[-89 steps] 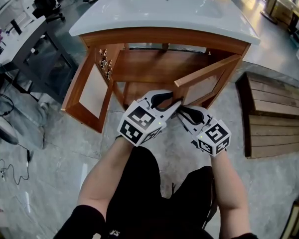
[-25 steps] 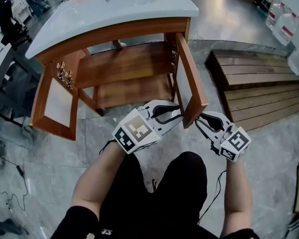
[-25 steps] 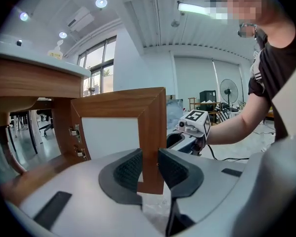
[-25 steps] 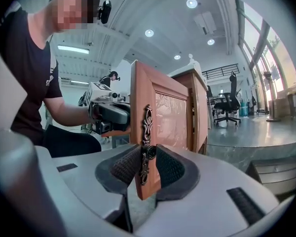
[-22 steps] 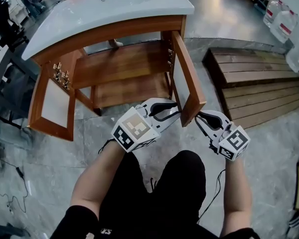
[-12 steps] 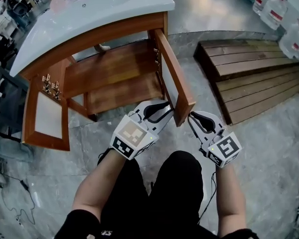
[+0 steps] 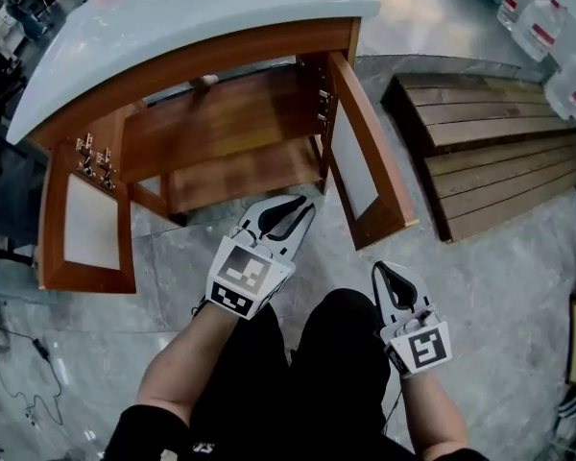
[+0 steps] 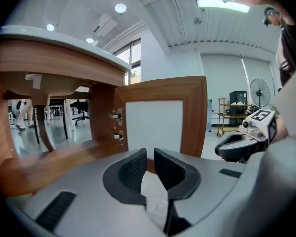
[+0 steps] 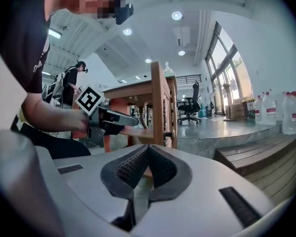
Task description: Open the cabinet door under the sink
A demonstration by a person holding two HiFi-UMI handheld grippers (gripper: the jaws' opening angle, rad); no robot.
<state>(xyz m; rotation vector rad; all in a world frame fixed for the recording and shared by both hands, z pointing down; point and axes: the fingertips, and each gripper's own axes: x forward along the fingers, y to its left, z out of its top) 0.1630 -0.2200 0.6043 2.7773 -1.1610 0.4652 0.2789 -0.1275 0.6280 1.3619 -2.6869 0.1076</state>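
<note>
Left door (image 7: 84, 227) and right door (image 7: 370, 173) stand open. Left gripper (image 7: 293, 207) fingers, just closing, are narrow and empty; right gripper (image 7: 384, 275) fingers just shut, empty. Sink (image 7: 173, 17) is cut off at its far edge.

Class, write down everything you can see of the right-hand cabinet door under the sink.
The right-hand door is a reddish-brown wooden frame around a flat white panel. It stands upright and wide open, jutting out from the cabinet toward the person. Two metal hinges join it to the cabinet's right post, below the sink. No handle shows. Apart from the hinges, nothing touches it.
</note>
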